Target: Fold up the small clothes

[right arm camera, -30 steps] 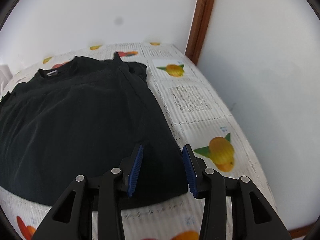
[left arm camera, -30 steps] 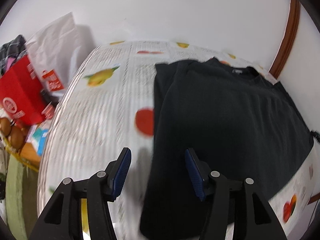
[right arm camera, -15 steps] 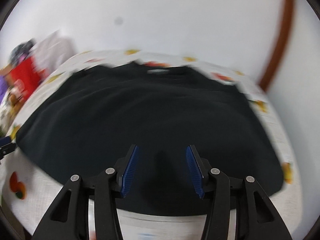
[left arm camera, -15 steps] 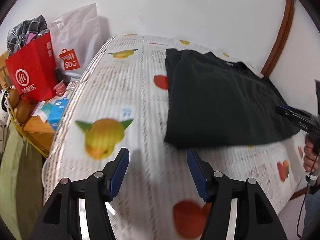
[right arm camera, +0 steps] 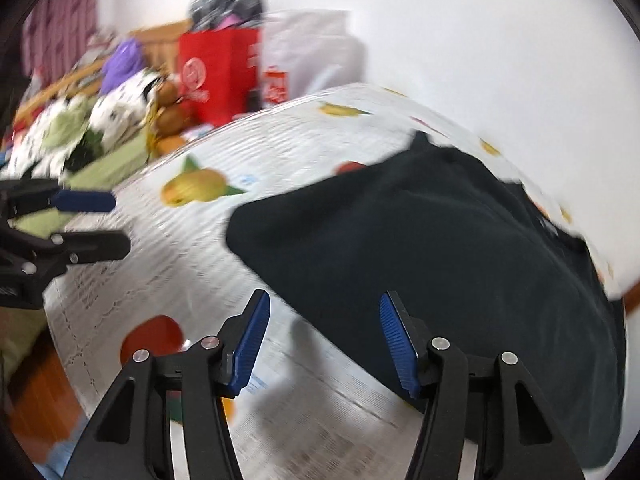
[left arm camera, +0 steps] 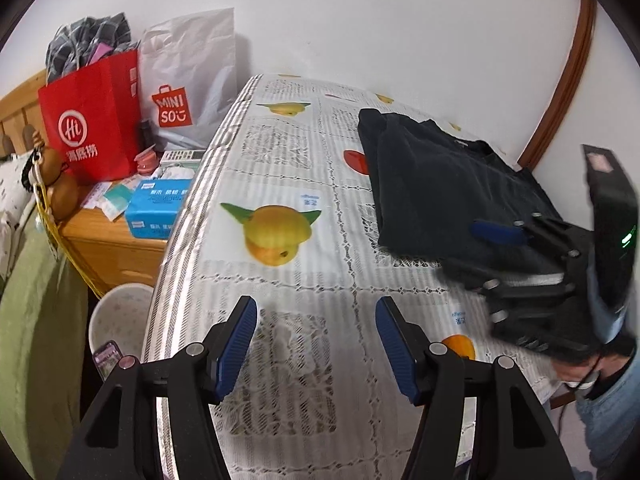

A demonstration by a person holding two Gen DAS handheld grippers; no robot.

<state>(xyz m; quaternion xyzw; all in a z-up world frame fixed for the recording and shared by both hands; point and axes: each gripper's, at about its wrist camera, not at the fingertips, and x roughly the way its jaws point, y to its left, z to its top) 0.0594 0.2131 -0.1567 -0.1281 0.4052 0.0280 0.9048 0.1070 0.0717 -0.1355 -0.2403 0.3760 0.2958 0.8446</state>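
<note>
From the left wrist, the left gripper stood apart, jaws just widening, empty over the tablecloth; the black shirt lay beyond, its near edge hidden by the right gripper. From the right wrist (badly blurred), that gripper's jaws, also widening, gaped empty beside the shirt.

White walls, brown door trim, wooden nightstand, wood floor.
</note>
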